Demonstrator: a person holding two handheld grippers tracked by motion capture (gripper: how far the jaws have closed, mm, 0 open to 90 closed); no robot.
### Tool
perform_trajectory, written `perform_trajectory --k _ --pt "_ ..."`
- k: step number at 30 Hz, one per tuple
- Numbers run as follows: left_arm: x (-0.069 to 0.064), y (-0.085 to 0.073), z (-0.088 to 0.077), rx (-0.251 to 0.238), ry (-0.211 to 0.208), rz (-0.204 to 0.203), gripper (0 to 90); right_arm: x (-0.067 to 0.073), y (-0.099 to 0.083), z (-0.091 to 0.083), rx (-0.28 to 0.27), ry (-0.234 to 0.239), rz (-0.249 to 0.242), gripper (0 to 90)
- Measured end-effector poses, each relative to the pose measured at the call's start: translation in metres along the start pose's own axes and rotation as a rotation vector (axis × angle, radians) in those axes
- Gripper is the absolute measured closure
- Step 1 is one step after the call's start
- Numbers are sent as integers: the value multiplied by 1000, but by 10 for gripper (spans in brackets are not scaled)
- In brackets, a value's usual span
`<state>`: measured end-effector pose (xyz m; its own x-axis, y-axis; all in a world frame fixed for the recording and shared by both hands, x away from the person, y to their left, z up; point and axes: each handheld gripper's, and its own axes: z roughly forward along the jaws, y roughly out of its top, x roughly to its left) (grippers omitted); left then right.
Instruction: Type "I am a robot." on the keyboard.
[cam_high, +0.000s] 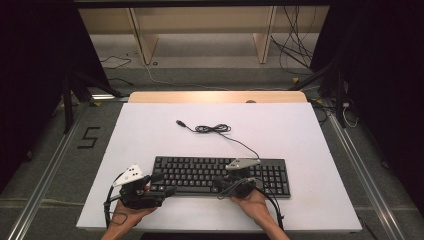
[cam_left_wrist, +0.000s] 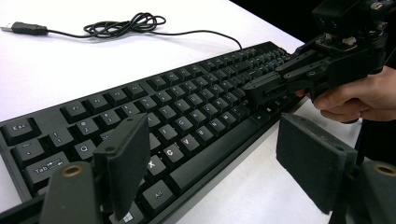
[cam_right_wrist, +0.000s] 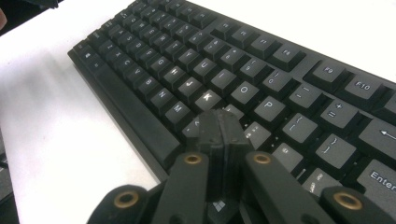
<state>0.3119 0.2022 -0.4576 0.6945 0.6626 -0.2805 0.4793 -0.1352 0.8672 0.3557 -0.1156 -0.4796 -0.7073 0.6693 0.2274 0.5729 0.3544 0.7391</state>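
The keyboard lies flat on the white bench near its front edge, its cord trailing away behind it. I judge it rigid, fairly light and smooth-cased, best taken by the front edge or short ends, not the keys, which give under pressure. My left tongs stand spread wide over the keyboard's left end, grasping nothing. My right tongs are clenched, tips pressed together just above the keys near the letter row, holding nothing.
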Motion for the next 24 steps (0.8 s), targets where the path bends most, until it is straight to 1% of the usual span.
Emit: perform_trajectory --k 3,7,8,10,13,14,18,20,22,24 --pt "0 0 0 4 2 6 255 0 -1 1 7 -2 -4 900" --pt "1 0 0 -3 7 3 255 0 -1 3 13 -7 -7 900" --pt "1 0 0 -3 7 1 256 0 -2 4 22 -16 -10 900" --pt "2 0 -1 -3 9 1 255 1 -3 5 13 -19 -7 900" --pt "1 0 -1 -10 9 -2 255 3 -3 5 15 -33 -17 900" --pt "2 0 -1 -8 10 -3 255 3 -3 5 15 -33 -13 900" --pt "2 0 -1 -6 13 1 255 2 -3 4 6 -29 -2 900" --pt "2 0 -1 -8 14 2 255 2 -2 0 -8 -11 10 877" --pt "3 0 -2 -7 16 1 255 2 -1 -4 -22 -5 12 864" --pt "3 0 -2 -8 15 0 255 1 -1 -8 -30 3 12 834"
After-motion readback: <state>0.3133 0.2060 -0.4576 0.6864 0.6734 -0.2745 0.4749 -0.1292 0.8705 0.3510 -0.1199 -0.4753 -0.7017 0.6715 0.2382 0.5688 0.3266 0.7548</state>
